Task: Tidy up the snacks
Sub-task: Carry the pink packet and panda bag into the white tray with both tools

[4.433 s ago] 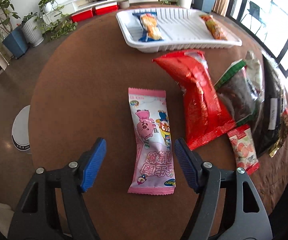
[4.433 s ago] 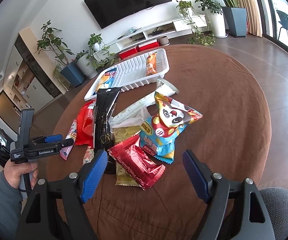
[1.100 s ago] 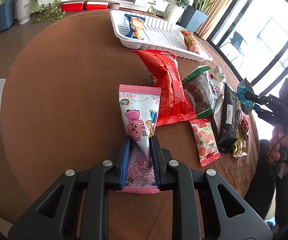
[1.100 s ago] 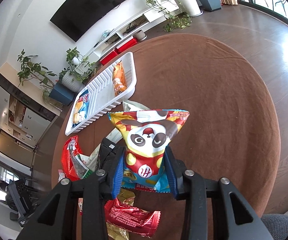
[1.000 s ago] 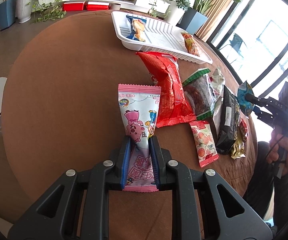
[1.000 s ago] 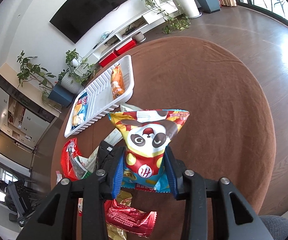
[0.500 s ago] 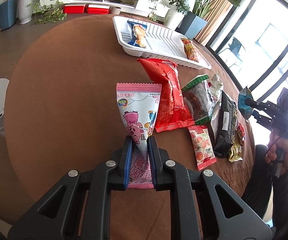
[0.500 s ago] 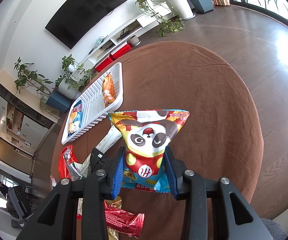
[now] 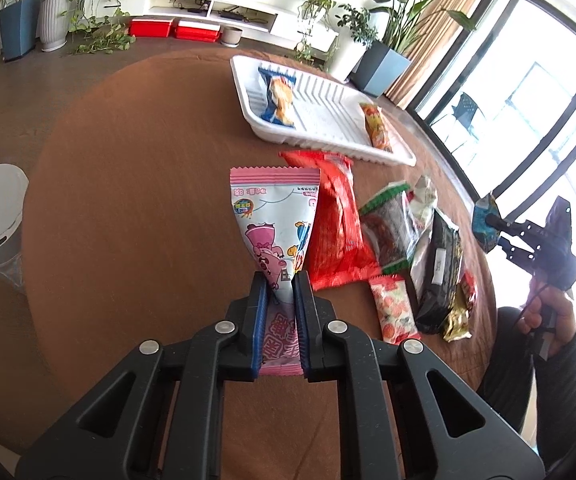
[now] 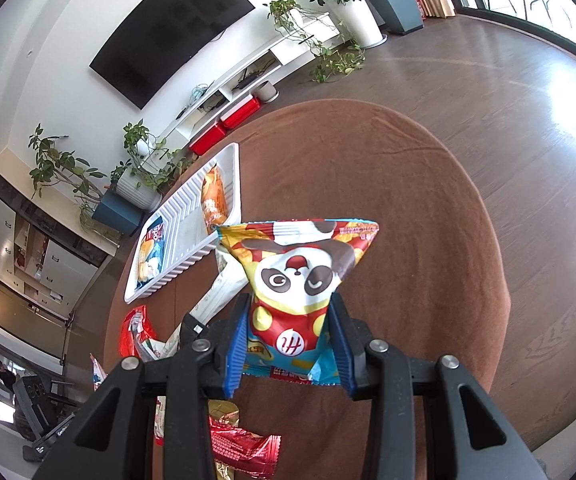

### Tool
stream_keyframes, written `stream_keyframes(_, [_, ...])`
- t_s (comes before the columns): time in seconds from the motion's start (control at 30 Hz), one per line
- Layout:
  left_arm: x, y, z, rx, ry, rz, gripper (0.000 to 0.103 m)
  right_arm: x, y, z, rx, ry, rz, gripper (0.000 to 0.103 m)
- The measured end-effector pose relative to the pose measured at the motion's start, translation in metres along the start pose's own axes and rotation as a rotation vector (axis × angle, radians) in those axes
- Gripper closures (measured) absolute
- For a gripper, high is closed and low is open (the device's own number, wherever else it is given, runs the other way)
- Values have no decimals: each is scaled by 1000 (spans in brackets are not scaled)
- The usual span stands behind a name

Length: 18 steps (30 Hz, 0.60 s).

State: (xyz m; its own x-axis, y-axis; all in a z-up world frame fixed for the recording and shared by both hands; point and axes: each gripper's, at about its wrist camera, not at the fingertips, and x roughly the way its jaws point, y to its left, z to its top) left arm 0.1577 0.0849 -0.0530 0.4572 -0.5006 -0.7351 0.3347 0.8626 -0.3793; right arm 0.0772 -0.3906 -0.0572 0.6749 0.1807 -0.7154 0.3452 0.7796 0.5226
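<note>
While pinched tight in left gripper (image 9: pixel 280 280) fingers, pink snack pack (image 9: pixel 274 216) points lengthwise toward tray (image 9: pixel 327 136), lifted off bench since earlier; panda bag (image 10: pixel 295 280) clamped upright in right gripper (image 10: pixel 289 328).

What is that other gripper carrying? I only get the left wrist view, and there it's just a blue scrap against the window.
Observer: A panda snack bag, pinched near its bottom between the right gripper pads.
Operator: Anything lying under it?
Observer: A red foil packet on the brown table, just below the gripper.
Operator: And what's on the wall?
Observer: A dark television is mounted there.
</note>
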Motion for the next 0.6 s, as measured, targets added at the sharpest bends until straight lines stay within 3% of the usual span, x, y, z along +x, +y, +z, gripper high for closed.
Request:
stream_keyframes(0.2, [-15,3,27,2,-42,-19,92,-10,-3,17,2,-35,-13,63])
stream_keyframes(0.4, [-23,-8,78,53,-71,-30,92,-17,14,51,-40,-80,-12,63])
stream_keyframes(0.6, [1,-34,142,117,-48,-53,92,1,85,85,-210,-50,57,63])
